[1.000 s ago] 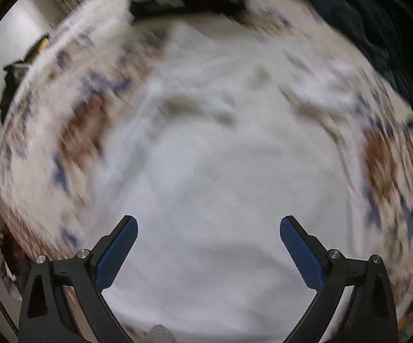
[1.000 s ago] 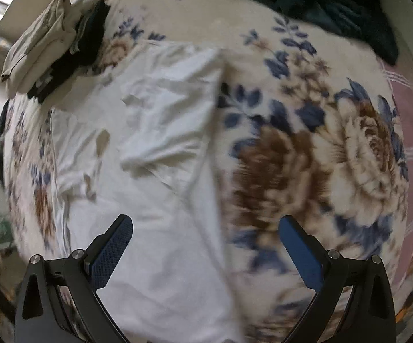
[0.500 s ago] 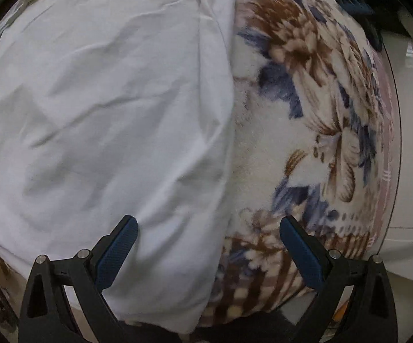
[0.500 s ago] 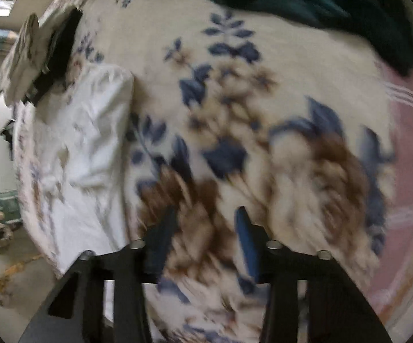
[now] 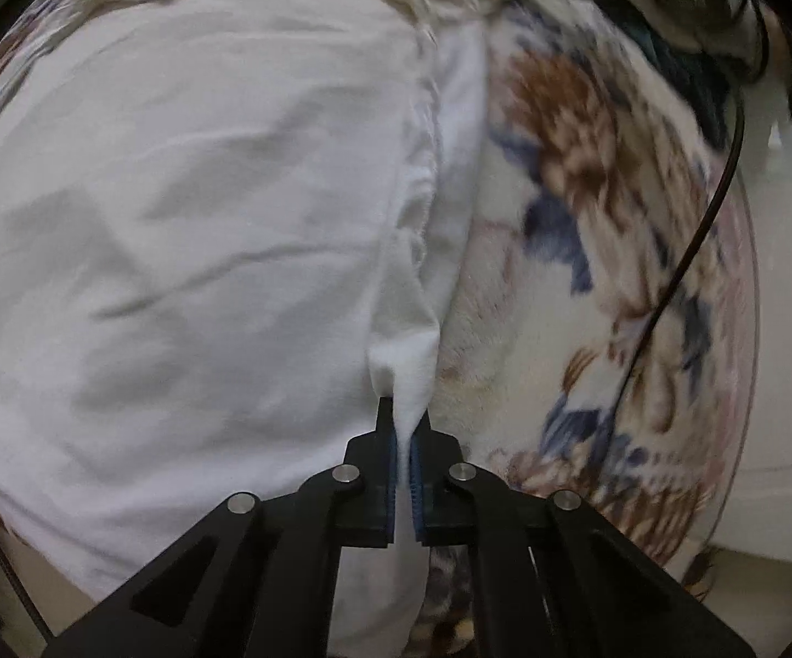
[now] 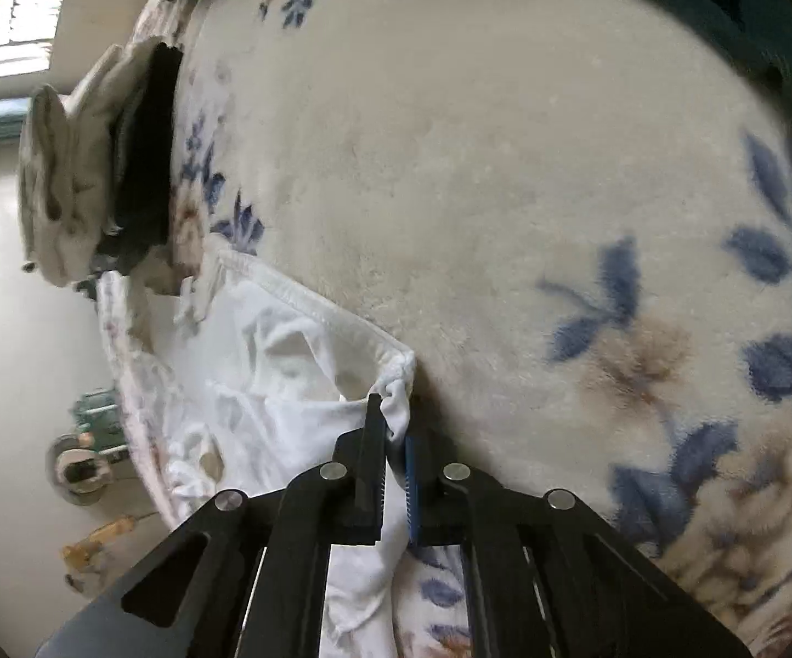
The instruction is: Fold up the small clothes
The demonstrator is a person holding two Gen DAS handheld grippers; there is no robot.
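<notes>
A white garment (image 5: 187,230) lies spread on a floral blanket (image 5: 604,252), filling the left of the left wrist view. My left gripper (image 5: 404,427) is shut on a pinched fold at the garment's right edge, white cloth showing between its blue pads. In the right wrist view the same white garment (image 6: 264,384) lies at lower left with a hemmed edge running diagonally. My right gripper (image 6: 393,427) is shut on the hem's corner, which bunches between the fingertips.
Folded beige and black clothes (image 6: 100,164) are stacked at the blanket's far left edge. A dark green cloth (image 6: 725,5) lies along the top. A thin black cable (image 5: 714,208) crosses the blanket. The floor (image 6: 6,384) with small objects lies below the bed's edge.
Both grippers were wide open a second ago and have closed. The left came down onto the garment's right edge and pinched it. The right swept over the blanket and gripped the hem corner.
</notes>
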